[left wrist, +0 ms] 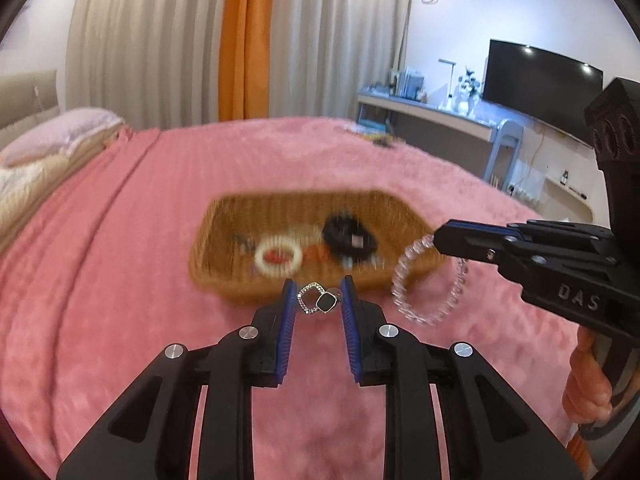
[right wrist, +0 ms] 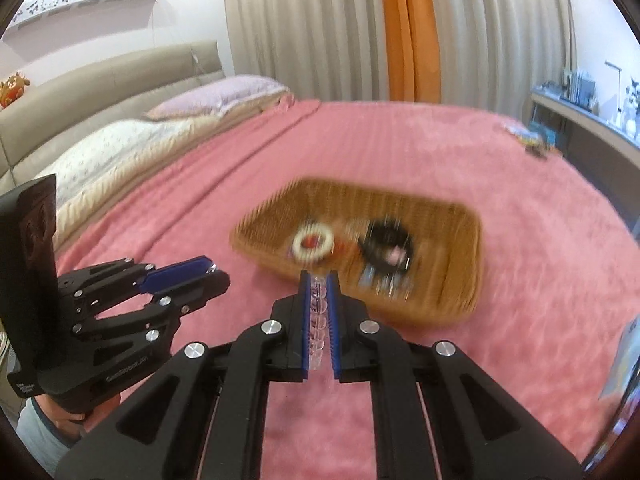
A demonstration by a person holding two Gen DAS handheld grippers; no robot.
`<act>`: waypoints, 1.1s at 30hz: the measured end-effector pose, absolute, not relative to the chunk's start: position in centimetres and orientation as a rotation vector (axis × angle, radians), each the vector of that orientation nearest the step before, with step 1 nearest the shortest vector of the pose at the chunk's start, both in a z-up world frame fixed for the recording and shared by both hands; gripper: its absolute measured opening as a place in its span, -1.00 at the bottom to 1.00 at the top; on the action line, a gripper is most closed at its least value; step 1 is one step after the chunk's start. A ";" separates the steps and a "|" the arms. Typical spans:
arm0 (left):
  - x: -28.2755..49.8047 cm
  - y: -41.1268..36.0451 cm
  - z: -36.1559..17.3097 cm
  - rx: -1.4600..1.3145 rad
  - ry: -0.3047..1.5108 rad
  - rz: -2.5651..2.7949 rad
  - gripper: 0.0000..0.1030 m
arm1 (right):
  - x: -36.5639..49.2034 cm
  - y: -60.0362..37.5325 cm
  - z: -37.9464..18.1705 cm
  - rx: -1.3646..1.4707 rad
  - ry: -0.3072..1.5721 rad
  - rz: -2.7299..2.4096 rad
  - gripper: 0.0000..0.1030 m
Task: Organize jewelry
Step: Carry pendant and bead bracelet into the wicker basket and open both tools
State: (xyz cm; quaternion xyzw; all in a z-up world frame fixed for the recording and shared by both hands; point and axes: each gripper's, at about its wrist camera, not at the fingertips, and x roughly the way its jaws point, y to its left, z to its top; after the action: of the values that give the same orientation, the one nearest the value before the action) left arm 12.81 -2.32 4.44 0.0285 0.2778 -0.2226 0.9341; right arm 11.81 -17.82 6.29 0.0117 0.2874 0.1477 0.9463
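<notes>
Left wrist view shows the left gripper clamped on a small ring with a dark square face, held only at the very tips of its blue pads. That is the weak point, I judge: a jolt or a slight easing of the jaws could drop the ring into the fuzzy pink blanket, where it would be hard to find. The right gripper is pinched tight on a clear bead bracelet whose loop hangs free. A quick move could set it swinging so that it catches the basket rim or the other gripper, since the two tools sit near each other.

The woven basket lies on the bed just beyond both grippers, already holding a white bead bracelet and a black hair tie; blur hides the smaller pieces. Nothing blocks the way to it. Pillows, curtains and a desk stand well apart.
</notes>
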 end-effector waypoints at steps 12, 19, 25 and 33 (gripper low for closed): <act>24.1 -4.4 3.8 0.000 0.601 -0.447 -0.59 | 23.9 -18.6 6.2 0.107 0.628 0.268 -0.88; 28.3 -4.1 0.6 -0.030 0.669 -0.424 -0.59 | 28.7 -17.9 2.6 0.127 0.699 0.273 -0.88; 29.6 -4.0 -1.0 -0.036 0.715 -0.415 -0.58 | 29.7 -17.7 0.8 0.125 0.734 0.261 -0.88; 27.8 -2.5 0.8 -0.101 0.674 -0.444 -0.13 | 28.4 -19.3 2.5 0.169 0.704 0.268 -0.61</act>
State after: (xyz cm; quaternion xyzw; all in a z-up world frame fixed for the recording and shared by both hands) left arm 27.85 -2.48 0.77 -0.0490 0.3278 -0.2161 0.9184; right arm 28.38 -19.32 2.51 0.0822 0.3434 0.1305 0.9264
